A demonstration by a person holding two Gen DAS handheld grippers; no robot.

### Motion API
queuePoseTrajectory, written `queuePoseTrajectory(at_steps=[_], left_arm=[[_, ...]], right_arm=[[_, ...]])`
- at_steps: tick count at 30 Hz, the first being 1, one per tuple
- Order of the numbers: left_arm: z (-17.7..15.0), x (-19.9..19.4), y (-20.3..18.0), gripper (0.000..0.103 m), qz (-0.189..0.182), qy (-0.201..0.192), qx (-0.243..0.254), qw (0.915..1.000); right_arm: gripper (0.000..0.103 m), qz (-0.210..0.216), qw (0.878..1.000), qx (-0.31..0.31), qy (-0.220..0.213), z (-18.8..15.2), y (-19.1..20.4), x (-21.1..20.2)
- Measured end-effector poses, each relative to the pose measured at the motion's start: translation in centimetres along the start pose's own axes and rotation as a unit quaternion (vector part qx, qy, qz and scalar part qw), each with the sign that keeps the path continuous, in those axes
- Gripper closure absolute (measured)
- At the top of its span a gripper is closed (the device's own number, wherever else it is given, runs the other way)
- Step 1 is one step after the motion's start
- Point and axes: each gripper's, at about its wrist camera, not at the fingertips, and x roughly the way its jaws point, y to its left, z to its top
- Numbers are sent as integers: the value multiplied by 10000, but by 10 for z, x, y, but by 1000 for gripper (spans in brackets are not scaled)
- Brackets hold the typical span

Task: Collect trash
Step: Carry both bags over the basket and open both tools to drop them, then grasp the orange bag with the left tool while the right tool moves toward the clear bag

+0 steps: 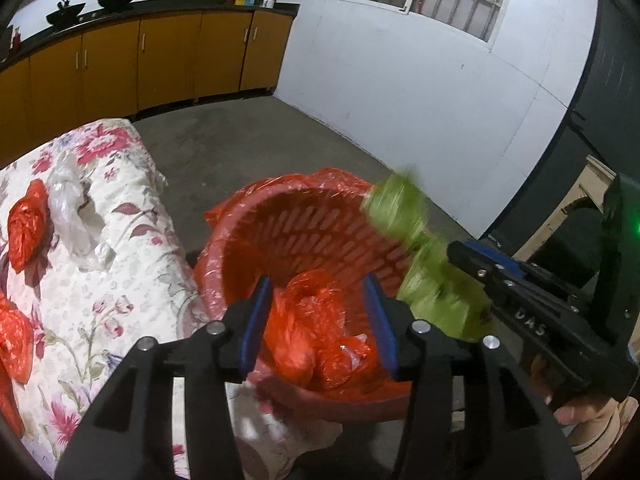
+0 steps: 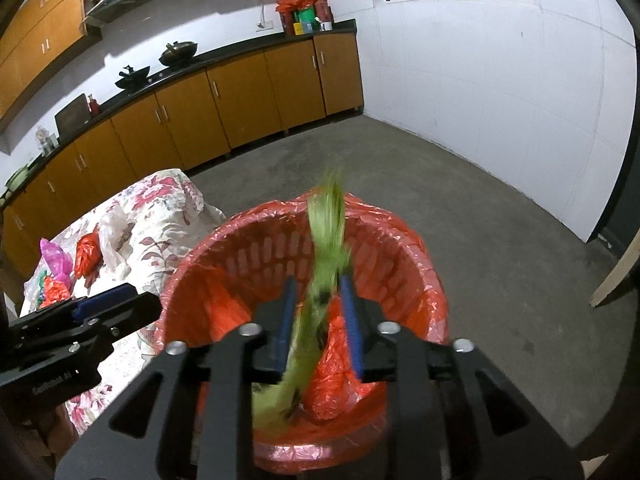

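Grey concrete floor [image 2: 460,208] runs back to white walls and a long row of orange-brown kitchen cabinets [image 2: 224,104] under a dark counter, where two black woks [image 2: 178,53] sit. Nearer, at the left, a table draped in a floral cloth [image 1: 120,280] carries loose trash: a crumpled red plastic bag [image 1: 29,224] with a clear plastic bag [image 1: 72,208] just beside it, and further bags toward the cloth's near end. Beside the table stands a red slotted waste basket [image 2: 400,264] lined with a red bag, with crumpled red plastic bags [image 1: 316,328] lying in its bottom.

Over the basket's mouth the left gripper [image 1: 316,320] points down into it, its blue-padded jaws about half apart with nothing between them. To its right, the right gripper [image 2: 318,320] hangs over the same opening, jaws parted a little; a green plastic bag [image 2: 326,232], smeared by motion blur, passes between the pads, and I cannot tell whether they touch it.
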Motion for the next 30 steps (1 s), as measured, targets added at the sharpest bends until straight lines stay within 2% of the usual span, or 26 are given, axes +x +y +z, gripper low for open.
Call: queuePoseTrajectory(at_steps=[4,6,12,18,21,24,28,30], left_arm=[[-5,-9,14,51,214,-40,-119,9997],[-8,-16,21,45,399,-115,-133,9990],[-23,-43,48,42,950,-266,-214,9949],[-40,-75,85,42,1535,-405,-442,9863],[-49,-96,109,42,2020,-552,-519,9765],[-59,-117,142,42,2584,-654,-694,9613],[-69,-131,184,42,2952,-571,-1100,9474],[-74,-134,200,42,3017,-524,-1246,9438]], right_arm=[[76,-28,10000,47,15,-2,-4,-3],[76,-38,10000,43,16,-3,-4,-4],[76,-3,10000,-43,7,-3,6,-6],[76,210,9995,-247,38,-6,33,-7],[76,293,9987,-413,55,-8,47,-7],[76,376,9980,-498,101,-10,58,-5],[76,481,9970,-584,183,-13,72,-1],[76,541,9962,-650,227,-15,80,1]])
